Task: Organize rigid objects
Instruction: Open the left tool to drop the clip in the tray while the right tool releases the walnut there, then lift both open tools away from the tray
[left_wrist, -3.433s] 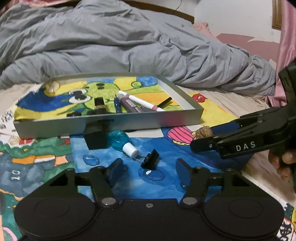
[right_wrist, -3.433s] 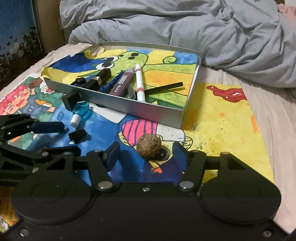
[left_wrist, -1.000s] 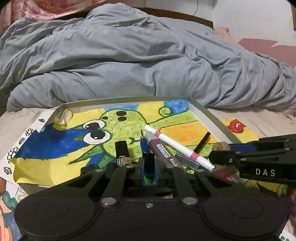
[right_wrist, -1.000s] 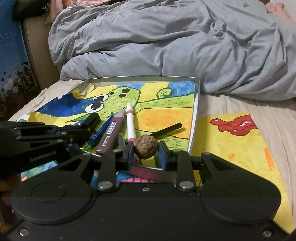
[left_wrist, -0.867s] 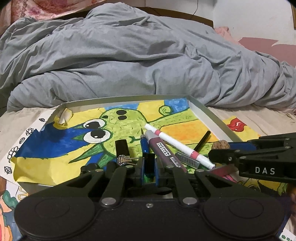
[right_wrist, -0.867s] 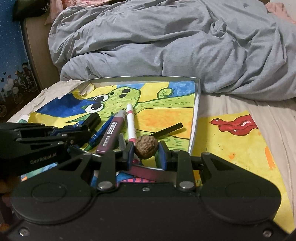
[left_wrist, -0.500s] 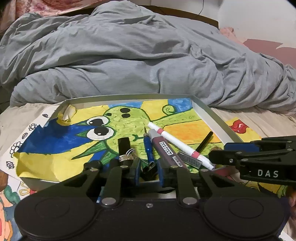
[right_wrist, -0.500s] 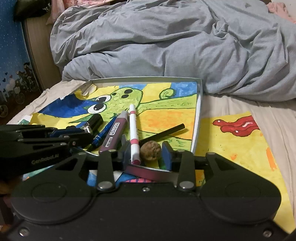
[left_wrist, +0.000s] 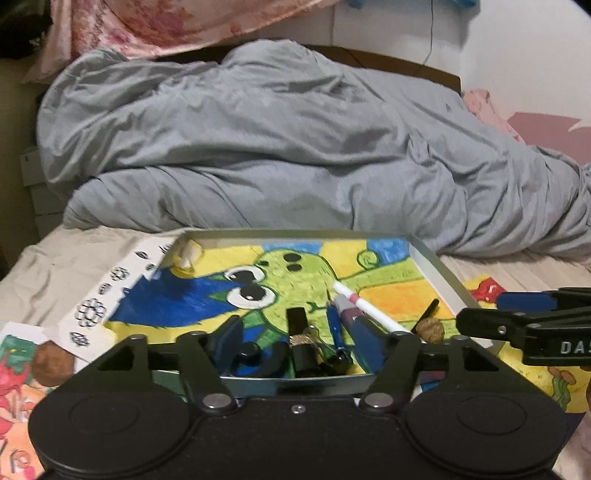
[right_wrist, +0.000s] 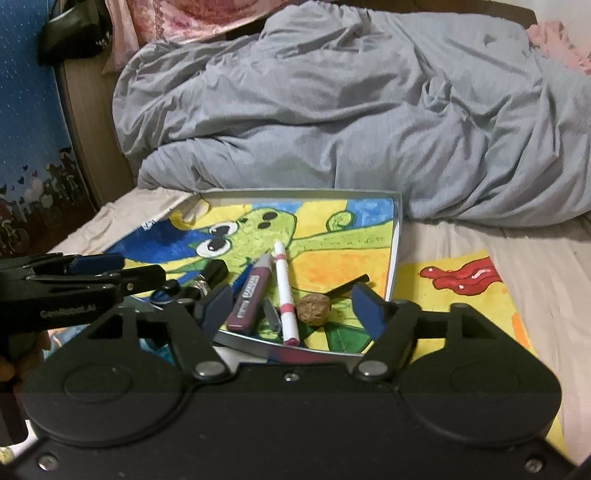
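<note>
Grey metal tray (right_wrist: 396, 236) sits on the bed, lined with a green cartoon drawing. Contents seen from the right wrist: walnut (right_wrist: 314, 305) near the front right, lying free and touching neither finger; white-and-pink marker (right_wrist: 285, 291) just left of it; purple marker (right_wrist: 252, 291) beside that; thin black stick (right_wrist: 347, 283) behind the walnut. Left wrist view adds a blue pen (left_wrist: 335, 325), a black rectangular piece (left_wrist: 297, 318) and a binder clip (left_wrist: 303, 341) at the tray's near edge. Right gripper (right_wrist: 291, 306): jaws spread wide, holding nothing. Left gripper (left_wrist: 297, 338): jaws likewise wide apart, empty. A second walnut (left_wrist: 50, 363) lies outside the tray, left. Grey duvet (left_wrist: 295, 147) behind.
</note>
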